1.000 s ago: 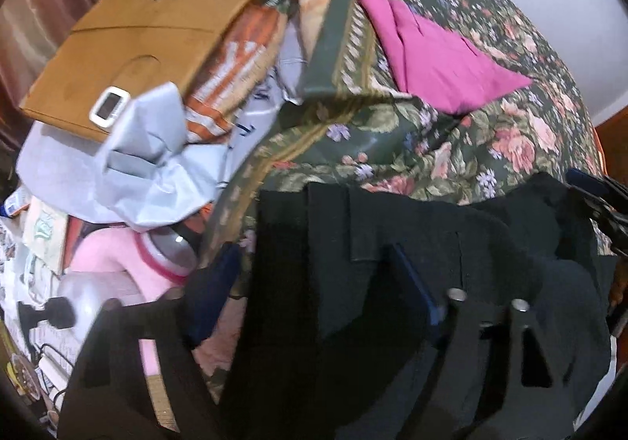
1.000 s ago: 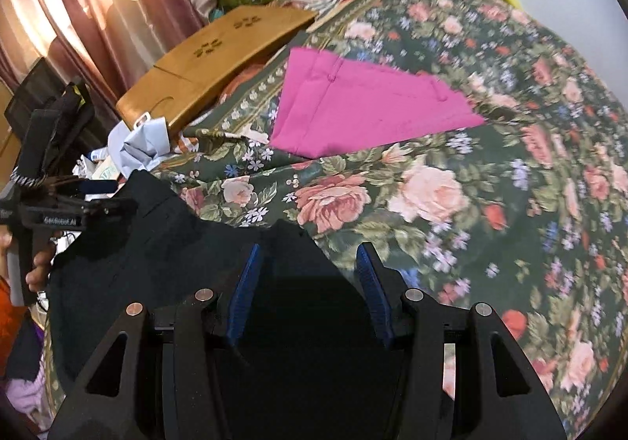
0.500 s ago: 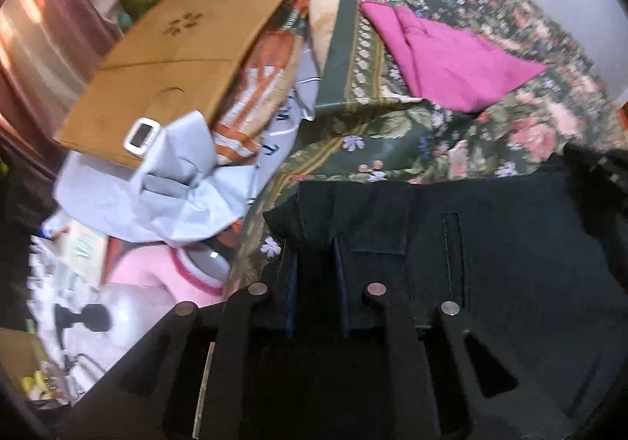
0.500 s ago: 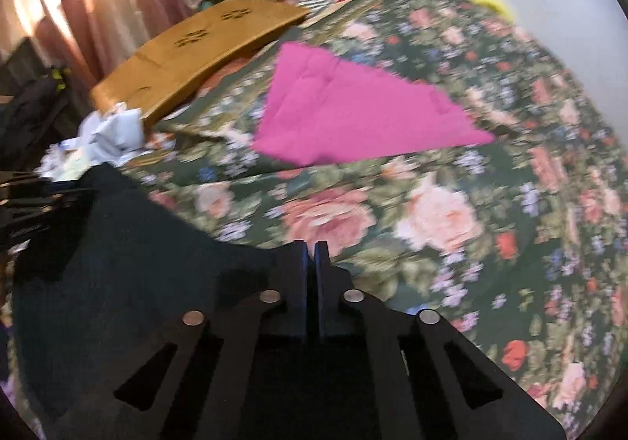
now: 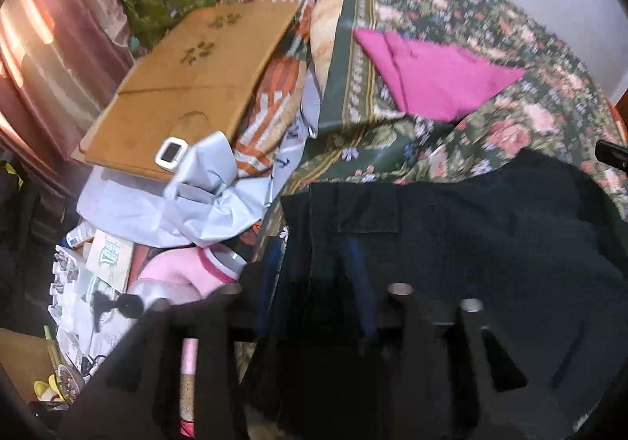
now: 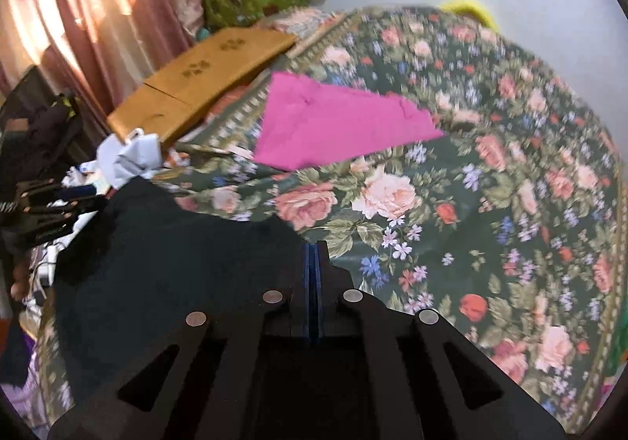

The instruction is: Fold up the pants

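Note:
Black pants (image 5: 471,243) lie spread over the near edge of a floral bedspread (image 6: 510,204). In the left wrist view my left gripper (image 5: 312,271) stands over their waistband corner. Its jaws are opening, with black fabric between the blue pads and a wide gap on each side. My right gripper (image 6: 313,247) is shut on the pants (image 6: 176,263) at their right edge, and the cloth stretches away to the left. The left gripper (image 6: 51,204) also shows at the far left of the right wrist view, at the pants' other end.
A folded pink cloth (image 6: 333,126) lies on the bed beyond the pants. A brown wooden board (image 5: 188,86) and crumpled grey-blue fabric (image 5: 196,196) lie off the bed's left side. Clutter covers the floor (image 5: 90,283) below. Curtains (image 6: 98,8) hang at the left.
Both grippers closed onto the pants' edge and rose. The right one stays shut on the cloth. The left jaws closed, then spread apart again.

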{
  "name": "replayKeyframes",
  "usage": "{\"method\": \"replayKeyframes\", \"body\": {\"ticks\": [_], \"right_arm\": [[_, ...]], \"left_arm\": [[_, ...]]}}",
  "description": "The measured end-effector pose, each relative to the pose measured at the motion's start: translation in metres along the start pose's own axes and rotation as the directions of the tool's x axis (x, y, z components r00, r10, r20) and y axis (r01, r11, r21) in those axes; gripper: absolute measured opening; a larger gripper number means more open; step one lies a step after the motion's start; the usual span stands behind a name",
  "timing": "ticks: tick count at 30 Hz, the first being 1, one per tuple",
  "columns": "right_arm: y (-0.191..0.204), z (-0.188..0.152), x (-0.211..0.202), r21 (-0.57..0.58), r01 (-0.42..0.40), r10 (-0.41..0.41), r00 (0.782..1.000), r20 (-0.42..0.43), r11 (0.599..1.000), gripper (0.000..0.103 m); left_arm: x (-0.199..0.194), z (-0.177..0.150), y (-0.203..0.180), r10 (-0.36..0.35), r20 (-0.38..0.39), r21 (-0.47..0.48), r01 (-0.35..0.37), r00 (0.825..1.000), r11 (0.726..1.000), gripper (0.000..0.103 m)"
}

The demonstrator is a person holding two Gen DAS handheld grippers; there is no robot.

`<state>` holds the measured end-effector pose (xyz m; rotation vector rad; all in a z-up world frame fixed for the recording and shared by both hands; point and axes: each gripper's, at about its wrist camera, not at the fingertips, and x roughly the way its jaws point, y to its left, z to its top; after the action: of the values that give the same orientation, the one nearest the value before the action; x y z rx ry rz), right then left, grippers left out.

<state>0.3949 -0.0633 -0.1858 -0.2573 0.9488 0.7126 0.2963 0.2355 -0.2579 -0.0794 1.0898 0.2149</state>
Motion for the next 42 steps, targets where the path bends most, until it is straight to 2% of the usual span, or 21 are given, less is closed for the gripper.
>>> {"method": "replayKeyframes", "body": {"ticks": [4,6,8,11,14,19,21,23,25,28,31,35,40,42], "right_arm": [[0.010,-0.012,-0.036,-0.036,0.012,-0.010,0.998,0.054,0.999,0.017],[0.017,-0.022,-0.052,-0.050,0.015,-0.012,0.997,0.070,0.999,0.030],[0.023,-0.032,-0.064,-0.070,0.029,-0.023,0.996,0.084,0.997,0.036],[0.036,-0.048,-0.079,-0.113,0.056,-0.045,0.994,0.095,0.992,0.039],[0.050,-0.068,-0.089,-0.135,0.047,-0.034,0.995,0.097,0.990,0.049],[0.065,-0.099,-0.091,-0.146,0.013,-0.004,0.998,0.059,0.989,0.050],[0.070,-0.109,-0.089,-0.145,0.004,0.002,0.999,0.039,0.989,0.050],[0.075,-0.119,-0.085,-0.147,0.001,0.001,1.000,0.017,0.989,0.050],[0.078,-0.127,-0.084,-0.147,0.002,-0.001,1.000,0.005,0.989,0.050],[0.080,-0.136,-0.081,-0.152,0.007,-0.009,1.000,-0.012,0.988,0.050],[0.080,-0.139,-0.076,-0.144,0.004,-0.007,1.000,-0.018,0.990,0.050],[0.082,-0.135,-0.072,-0.143,-0.005,0.002,1.000,-0.019,0.990,0.050],[0.090,-0.129,-0.062,-0.189,-0.013,0.007,0.999,-0.033,0.982,0.050],[0.095,-0.128,-0.059,-0.207,-0.029,0.021,0.999,-0.040,0.978,0.049]], "left_arm": [[-0.035,-0.009,-0.001,0.004,0.066,0.011,-0.005,0.998,1.000,0.064],[-0.052,-0.016,-0.002,-0.005,0.087,0.012,0.004,0.996,1.000,0.074],[-0.063,-0.023,-0.002,-0.013,0.096,0.007,0.013,0.995,1.000,0.084],[-0.077,-0.039,0.000,-0.013,0.102,-0.008,0.014,0.995,1.000,0.095],[-0.080,-0.054,0.000,-0.013,0.082,-0.021,0.015,0.997,1.000,0.095],[-0.073,-0.082,-0.002,-0.048,0.023,-0.057,0.049,0.999,0.997,0.095],[-0.072,-0.091,-0.005,-0.025,0.023,-0.057,0.027,0.999,0.998,0.095],[-0.073,-0.101,-0.015,0.021,0.037,-0.006,-0.020,0.999,1.000,0.095],[-0.071,-0.110,-0.021,0.027,0.025,0.026,-0.028,0.999,0.999,0.095],[-0.064,-0.117,-0.025,-0.018,-0.009,0.028,0.019,1.000,0.999,0.095],[-0.057,-0.122,-0.028,-0.075,-0.041,-0.009,0.075,0.996,0.997,0.095],[-0.058,-0.123,-0.032,-0.144,-0.038,-0.068,0.141,0.989,0.988,0.095],[-0.055,-0.116,-0.036,-0.275,-0.045,-0.121,0.268,0.960,0.956,0.095],[-0.051,-0.112,-0.036,-0.306,-0.053,-0.141,0.296,0.950,0.945,0.095]]}}
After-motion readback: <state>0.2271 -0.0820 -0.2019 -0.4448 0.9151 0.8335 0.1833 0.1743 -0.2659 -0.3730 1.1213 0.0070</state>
